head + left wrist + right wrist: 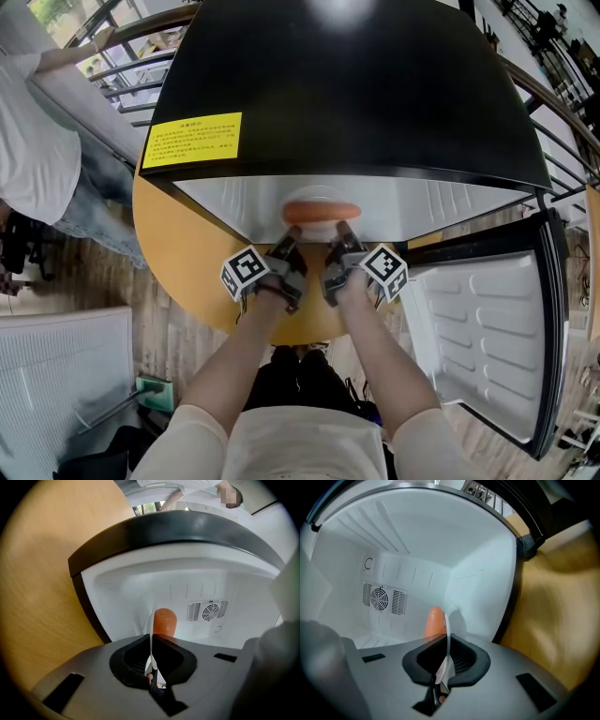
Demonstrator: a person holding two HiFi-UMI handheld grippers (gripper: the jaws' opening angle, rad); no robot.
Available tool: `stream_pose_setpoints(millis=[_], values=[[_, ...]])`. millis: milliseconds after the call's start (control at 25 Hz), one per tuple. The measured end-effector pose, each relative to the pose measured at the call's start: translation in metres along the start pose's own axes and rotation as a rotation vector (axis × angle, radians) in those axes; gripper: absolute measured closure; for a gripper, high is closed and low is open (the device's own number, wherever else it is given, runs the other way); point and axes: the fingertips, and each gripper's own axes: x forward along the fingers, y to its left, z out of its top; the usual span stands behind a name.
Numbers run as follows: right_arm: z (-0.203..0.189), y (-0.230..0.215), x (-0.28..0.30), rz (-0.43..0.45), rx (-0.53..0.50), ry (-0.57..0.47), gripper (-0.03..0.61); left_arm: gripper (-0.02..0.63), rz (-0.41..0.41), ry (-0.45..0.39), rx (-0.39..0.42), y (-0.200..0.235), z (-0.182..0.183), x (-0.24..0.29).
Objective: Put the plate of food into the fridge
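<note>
Two claws in use: left gripper (289,246) and right gripper (343,242), each clamped on the near rim of the plate (442,667), held level just inside the fridge (356,94) mouth. Step in hand: insertion. Next, by my judgement: push deeper, set down on the fridge floor, let go. The orange food (322,212) lies with its long axis across the fridge opening.

Orange food (322,211), white plate (152,647)
</note>
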Motion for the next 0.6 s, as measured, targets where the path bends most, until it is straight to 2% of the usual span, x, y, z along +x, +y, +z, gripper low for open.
stream_pose_setpoints(millis=[600], values=[[-0.001, -0.01, 0.002, -0.033, 0.016, -0.007, 0.541, 0.581, 0.04, -0.021, -0.03, 0.011, -0.001, 0.002]])
